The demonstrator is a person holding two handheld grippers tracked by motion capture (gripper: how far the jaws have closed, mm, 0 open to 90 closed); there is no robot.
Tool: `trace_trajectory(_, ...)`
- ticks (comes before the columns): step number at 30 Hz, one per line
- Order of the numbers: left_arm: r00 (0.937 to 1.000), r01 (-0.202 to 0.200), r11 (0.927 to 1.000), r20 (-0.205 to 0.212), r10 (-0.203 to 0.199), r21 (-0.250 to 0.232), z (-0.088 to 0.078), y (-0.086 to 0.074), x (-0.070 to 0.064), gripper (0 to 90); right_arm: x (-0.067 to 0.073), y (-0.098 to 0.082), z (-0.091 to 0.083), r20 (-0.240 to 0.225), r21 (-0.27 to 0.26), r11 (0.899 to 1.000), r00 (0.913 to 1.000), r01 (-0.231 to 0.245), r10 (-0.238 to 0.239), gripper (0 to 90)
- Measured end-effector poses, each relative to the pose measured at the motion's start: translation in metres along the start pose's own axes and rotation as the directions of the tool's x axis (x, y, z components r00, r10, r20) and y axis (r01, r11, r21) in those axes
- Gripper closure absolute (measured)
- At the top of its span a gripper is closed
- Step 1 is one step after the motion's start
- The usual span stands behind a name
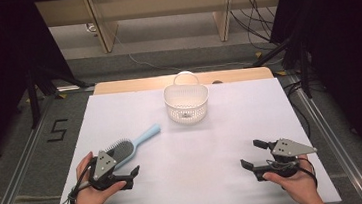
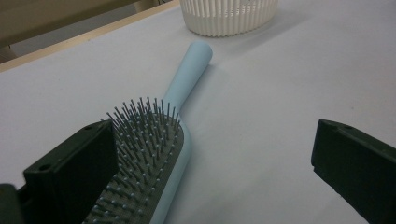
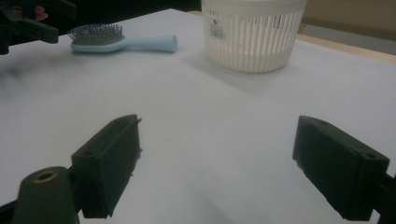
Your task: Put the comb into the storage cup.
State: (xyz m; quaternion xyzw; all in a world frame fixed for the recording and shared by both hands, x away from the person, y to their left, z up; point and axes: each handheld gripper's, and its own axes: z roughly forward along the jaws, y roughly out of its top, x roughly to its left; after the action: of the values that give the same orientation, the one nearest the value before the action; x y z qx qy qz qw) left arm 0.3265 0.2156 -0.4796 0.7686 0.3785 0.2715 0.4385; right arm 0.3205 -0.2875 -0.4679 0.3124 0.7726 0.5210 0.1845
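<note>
A light blue hairbrush [image 1: 129, 145] with a grey bristle pad lies on the white table [image 1: 198, 145] at the left, handle pointing toward a white slatted basket [image 1: 186, 102] at the far middle. My left gripper [image 1: 126, 164] stands open just in front of the brush head. In the left gripper view the brush head [image 2: 144, 158] lies beside the left jaw and nothing presses on it; the basket [image 2: 229, 18] is beyond. My right gripper [image 1: 252, 154] stands open over bare table at the right, with nothing between its jaws [image 3: 217, 163]. Its view shows the brush [image 3: 116, 42] and the basket [image 3: 254, 35] farther off.
A wooden strip [image 1: 117, 86] edges the table's far side. Tripod legs [image 1: 33, 96] and cables [image 1: 257, 24] stand on the floor to both sides, and a "5" mark [image 1: 57, 130] is on the floor at the left. The other hand's gripper [image 3: 28, 23] appears in the right gripper view.
</note>
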Motion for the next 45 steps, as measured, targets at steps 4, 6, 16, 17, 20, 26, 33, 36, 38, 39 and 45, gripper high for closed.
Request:
trace_trajectory(4, 1.0000, 0.004, 1.0000, 0.002, -0.004, -0.003, -0.001, 0.000, 0.000, 0.5, 0.000, 0.000, 0.000, 0.002, -0.002, 1.000, 1.0000, 0.005, -0.005, 15.8)
trace_trajectory(6, 1.0000, 0.001, 1.0000, 0.001, -0.001, 0.000, -0.001, 0.000, 0.000, 0.6, 0.001, 0.000, 0.000, 0.002, 0.001, 1.000, 1.0000, 0.004, -0.004, 15.8)
trace_trajectory(16, 0.9981, 0.060, 0.9969, -0.013, -0.061, -0.051, -0.006, 0.006, 0.007, 28.7, 0.000, 0.000, 0.000, 0.002, 0.000, 1.000, 1.0000, 0.004, -0.004, 15.8)
trace_trajectory(17, 0.9974, 0.069, 0.9957, -0.017, -0.070, -0.061, -0.007, 0.007, 0.008, 48.3, 0.000, 0.000, 0.000, 0.002, 0.001, 1.000, 1.0000, 0.005, -0.005, 15.8)
trace_trajectory(20, 0.9915, 0.130, 0.9899, -0.005, -0.130, -0.058, -0.008, 0.013, 0.011, 89.8, 0.000, 0.000, 0.001, 0.004, 0.004, 1.000, 1.0000, 0.000, 0.000, 15.8)
trace_trajectory(26, 0.9870, 0.160, 0.9866, 0.006, -0.161, 0.030, 0.004, 0.024, 0.012, 90.0, 0.000, 0.000, 0.001, 0.009, 0.006, 1.000, 1.0000, 0.000, 0.000, 15.8)
trace_trajectory(33, 0.9753, 0.221, 0.9737, -0.020, -0.220, 0.056, 0.020, 0.040, 0.020, 90.0, -0.001, -0.001, 0.001, 0.010, 0.007, 1.000, 0.9999, -0.005, 0.005, 15.8)
trace_trajectory(36, 0.9713, 0.236, 0.9692, -0.044, -0.234, 0.069, 0.029, 0.049, 0.023, 90.0, -0.001, -0.001, 0.001, 0.011, 0.005, 1.000, 0.9999, -0.005, 0.005, 15.8)
trace_trajectory(38, 0.9687, 0.244, 0.9668, -0.062, -0.240, 0.075, 0.035, 0.054, 0.024, 90.0, -0.002, -0.001, 0.001, 0.012, 0.004, 1.000, 0.9999, -0.006, 0.006, 15.8)
trace_trajectory(39, 0.9677, 0.248, 0.9650, -0.068, -0.243, 0.085, 0.039, 0.058, 0.025, 90.0, -0.002, -0.001, 0.001, 0.012, 0.005, 1.000, 0.9999, -0.007, 0.006, 15.8)
trace_trajectory(45, 0.9651, 0.250, 0.9604, -0.111, -0.237, 0.123, 0.063, 0.079, 0.026, 90.0, -0.003, -0.002, 0.001, 0.013, 0.005, 1.000, 0.9998, -0.016, 0.015, 15.8)
